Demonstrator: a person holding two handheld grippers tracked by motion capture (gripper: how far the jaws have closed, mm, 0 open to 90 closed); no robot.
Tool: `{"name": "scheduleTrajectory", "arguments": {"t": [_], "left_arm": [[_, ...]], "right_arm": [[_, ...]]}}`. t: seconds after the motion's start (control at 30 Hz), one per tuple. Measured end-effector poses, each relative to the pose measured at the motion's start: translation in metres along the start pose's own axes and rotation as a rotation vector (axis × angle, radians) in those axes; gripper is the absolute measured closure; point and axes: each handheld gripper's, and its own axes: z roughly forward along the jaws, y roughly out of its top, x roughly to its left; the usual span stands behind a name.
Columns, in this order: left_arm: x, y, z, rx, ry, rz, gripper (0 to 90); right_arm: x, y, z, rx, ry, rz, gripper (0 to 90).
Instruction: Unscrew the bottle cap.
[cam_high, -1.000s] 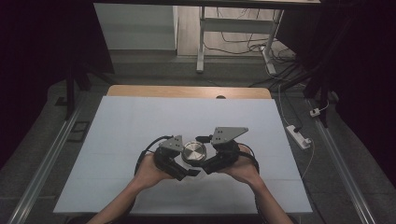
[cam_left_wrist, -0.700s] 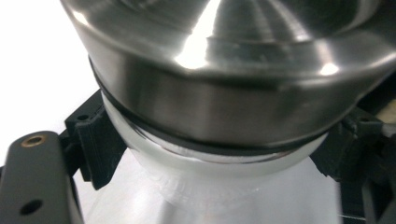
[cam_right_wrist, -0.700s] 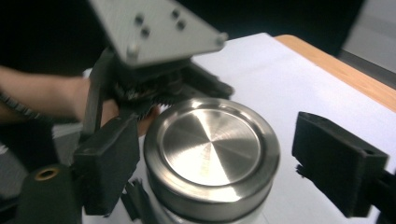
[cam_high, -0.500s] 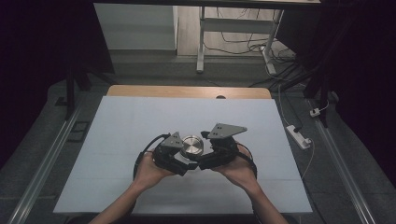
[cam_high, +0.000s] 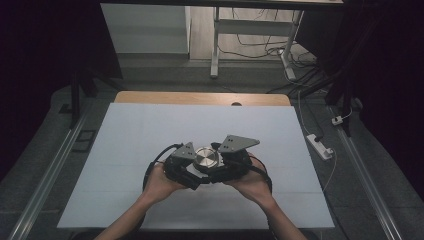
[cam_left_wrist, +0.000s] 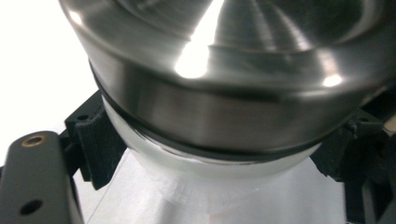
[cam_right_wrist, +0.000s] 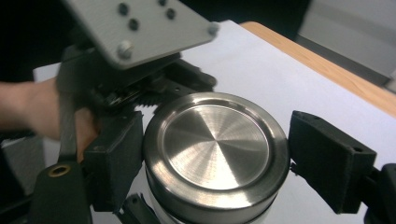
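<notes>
Just now the right gripper (cam_right_wrist: 217, 149) has been closing its jaws, and they now sit pinched on the steel lid (cam_right_wrist: 216, 140) of the jar (cam_left_wrist: 219, 186), one pad against each side of the rim. Meanwhile the left gripper (cam_left_wrist: 215, 154) is clamped tight round the jar's pale body just under that lid, holding it over the table (cam_high: 150, 125), toward the near edge and about midway across. With a fresh bite on the lid and the body braced, I judge the next twist can begin.
</notes>
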Motion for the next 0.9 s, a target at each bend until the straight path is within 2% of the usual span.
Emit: {"name": "scheduleTrajectory", "arguments": {"t": [0.17,0.23,0.27,0.3,0.33,0.4,0.47,0.5,0.6,0.63,0.67,0.73,0.8,0.83,0.9], "left_arm": [[-0.002,0.002,-0.002,-0.031,-0.109,0.032,16.0],[-0.004,0.002,-0.002,-0.032,-0.152,0.056,16.1],[-0.004,0.002,-0.002,-0.032,-0.152,0.056,16.0],[-0.005,0.002,-0.001,-0.031,-0.177,0.077,16.0],[-0.006,0.002,-0.001,-0.029,-0.187,0.093,16.0],[-0.009,0.004,0.0,-0.019,-0.186,0.108,16.1],[-0.01,0.005,0.001,-0.014,-0.163,0.099,16.0],[-0.008,0.005,0.0,-0.015,-0.128,0.077,16.0],[-0.005,0.004,-0.002,-0.01,-0.065,0.042,16.1],[-0.005,0.004,-0.002,-0.01,-0.065,0.042,16.0],[-0.002,0.002,-0.003,-0.015,-0.039,0.018,16.0],[0.0,0.002,-0.004,-0.012,-0.009,0.008,16.1],[-0.001,0.002,-0.005,-0.013,0.028,-0.002,16.0],[-0.001,0.002,-0.005,-0.013,0.028,-0.002,16.1],[-0.002,0.002,-0.004,-0.018,0.054,-0.02,16.1]], "right_arm": [[-0.008,-0.001,-0.01,-0.037,0.133,-0.062,19.6],[-0.009,-0.001,-0.014,-0.047,0.182,-0.106,19.6],[-0.01,-0.001,-0.016,-0.047,0.204,-0.127,19.6],[-0.01,-0.001,-0.016,-0.047,0.204,-0.127,19.6],[-0.01,-0.001,-0.019,-0.043,0.251,-0.162,19.5],[-0.01,-0.001,-0.022,-0.026,0.268,-0.178,19.5],[-0.01,0.0,-0.023,-0.018,0.247,-0.175,19.4],[-0.01,0.0,-0.023,-0.02,0.225,-0.161,19.1],[-0.011,0.003,-0.021,-0.033,0.154,-0.098,16.9],[-0.011,0.004,-0.02,-0.032,0.128,-0.076,16.2],[-0.011,0.004,-0.02,-0.038,0.11,-0.057,16.3],[-0.012,0.005,-0.019,-0.04,0.076,-0.021,16.2],[-0.012,0.005,-0.019,-0.055,0.061,0.012,16.2],[-0.012,0.005,-0.018,-0.063,0.056,0.036,16.2],[-0.011,0.004,-0.016,-0.082,0.048,0.087,16.2]]}}
